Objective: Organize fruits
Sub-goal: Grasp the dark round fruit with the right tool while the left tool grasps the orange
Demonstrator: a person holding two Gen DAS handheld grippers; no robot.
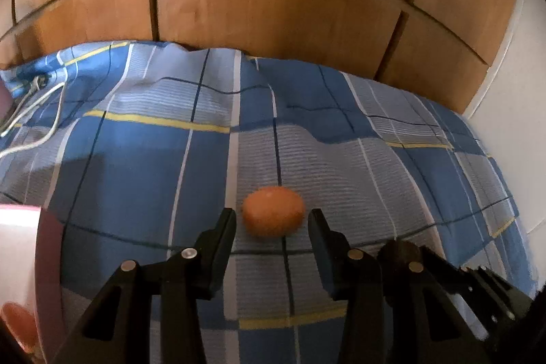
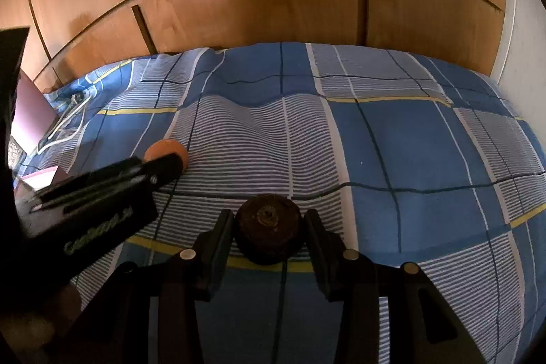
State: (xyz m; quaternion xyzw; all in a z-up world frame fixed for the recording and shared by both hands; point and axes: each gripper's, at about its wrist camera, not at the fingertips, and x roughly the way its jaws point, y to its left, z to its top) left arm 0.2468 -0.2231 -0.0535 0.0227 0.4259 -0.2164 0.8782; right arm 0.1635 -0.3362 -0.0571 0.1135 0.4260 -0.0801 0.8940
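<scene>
Left gripper [image 1: 273, 220]: jaws parted, one fingertip on each side of the orange fruit [image 1: 273, 212]. Small gaps show on both sides in my left wrist view, so the pads do not press on it. The fruit lies on the checked blue bedsheet [image 1: 341, 132], near the middle of the bed. From the right wrist view the same orange fruit [image 2: 167, 150] sits left of and farther away than my right jaws, partly covered by the left gripper's finger [image 2: 163, 168].

Right gripper [image 2: 269, 229]: both pads sit against the sides of a dark brown round fruit [image 2: 269, 227], clenched on it. Its stem end faces the camera. Whether it rests on the sheet or is lifted just clear, I cannot tell. In the left wrist view this dark fruit [image 1: 399, 251] shows at near right, just beyond my left gripper's right finger.

Surroundings: pink container [image 1: 20, 261] at the near left edge, with another orange fruit [image 1: 18, 326] showing by its rim; whether that one is inside it I cannot tell. White cable [image 1: 44, 111] lies on the sheet at far left. Wooden wardrobe doors [image 1: 273, 12] run along the far side of the bed; white wall [image 1: 512, 125] at right.
</scene>
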